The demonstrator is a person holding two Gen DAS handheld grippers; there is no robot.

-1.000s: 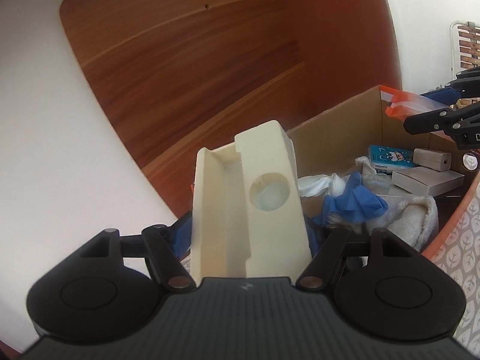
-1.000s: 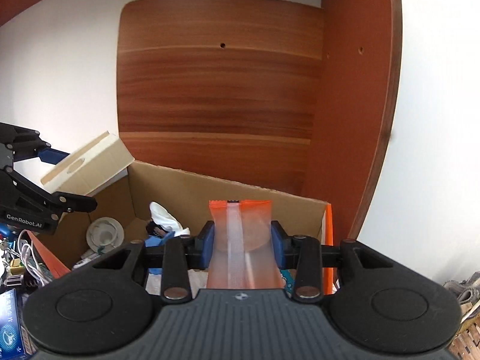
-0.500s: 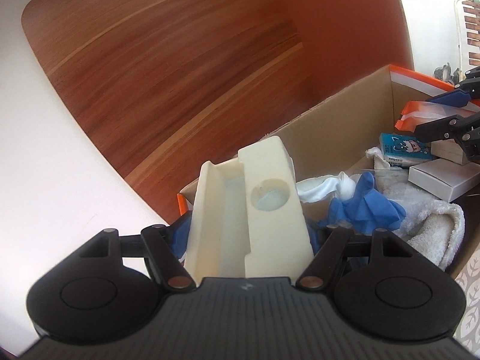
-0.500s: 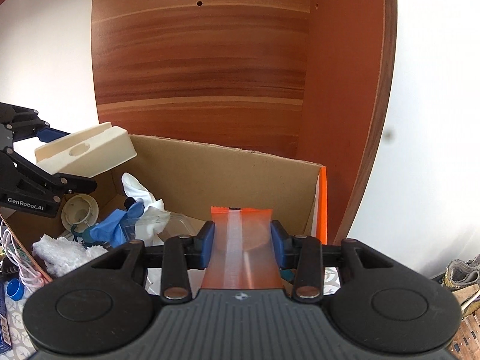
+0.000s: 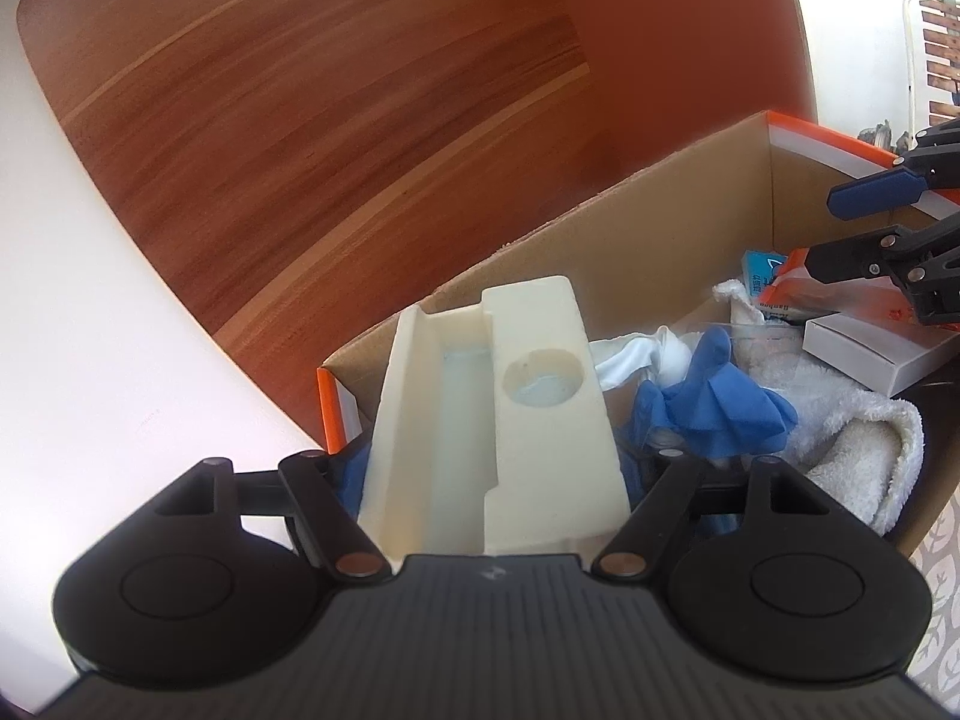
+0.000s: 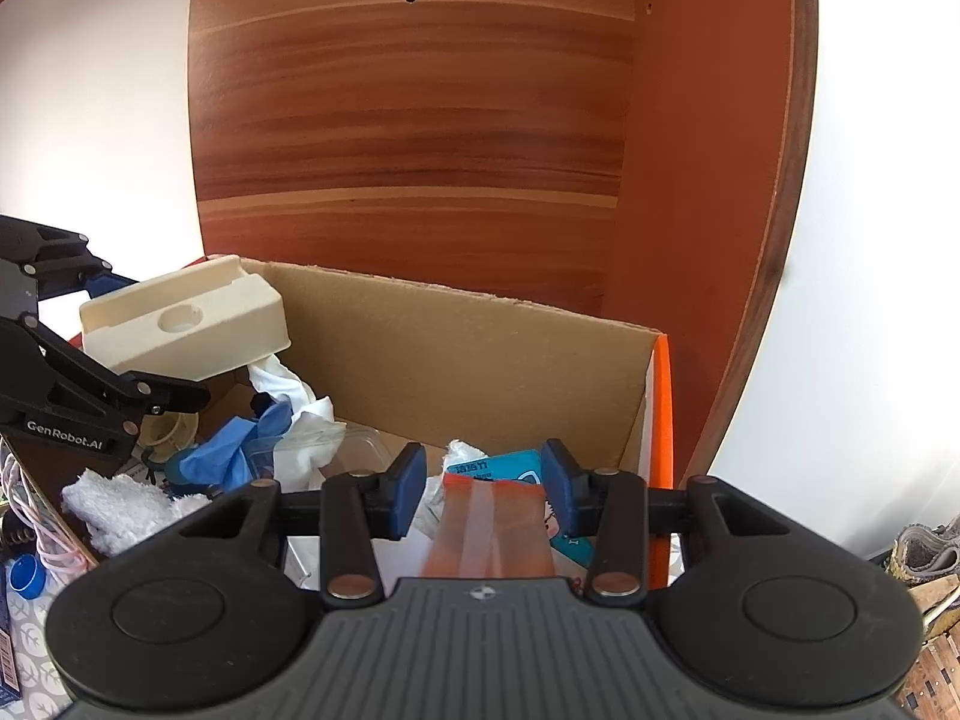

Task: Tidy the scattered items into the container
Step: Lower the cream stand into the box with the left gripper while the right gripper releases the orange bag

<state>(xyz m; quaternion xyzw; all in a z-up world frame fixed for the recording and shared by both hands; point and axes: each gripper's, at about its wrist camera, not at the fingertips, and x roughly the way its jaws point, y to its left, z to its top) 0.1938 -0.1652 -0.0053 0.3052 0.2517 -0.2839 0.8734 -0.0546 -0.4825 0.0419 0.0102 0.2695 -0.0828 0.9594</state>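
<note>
Left hand-held gripper (image 5: 492,468) clamped on a cream moulded foam block with a round recess and a long channel (image 5: 498,420), blue pads pressed against both of its sides. Held just above the near-left corner of the open brown cardboard box with orange edging (image 5: 600,252), tilted forward over the contents. Seen from the right wrist as the same foam block (image 6: 186,324) poised over the box's left rim (image 6: 456,342).

Right hand-held gripper (image 6: 485,489) spread apart, blue pads (image 6: 411,489) clear of the orange-and-clear plastic packet (image 6: 489,531) lying between them. Packet resting on the pile inside the box, over a teal printed carton (image 6: 516,468); whether a pad brushed it, impossible to tell. From the left wrist, right hand-held gripper (image 5: 840,234) reaching in over the box's right side.

Inside the box: crumpled blue nitrile glove (image 5: 714,396), white fluffy towel (image 5: 852,456), crumpled white cloth (image 5: 636,354), flat white cardboard carton (image 5: 870,348), clear plastic tub (image 6: 360,444).

Outside the box on the left: coiled white cable (image 6: 24,516) and a blue bottle cap (image 6: 24,576) on the leaf-patterned table (image 6: 36,654). Behind, a reddish wooden panel (image 6: 420,120) against a white wall.
</note>
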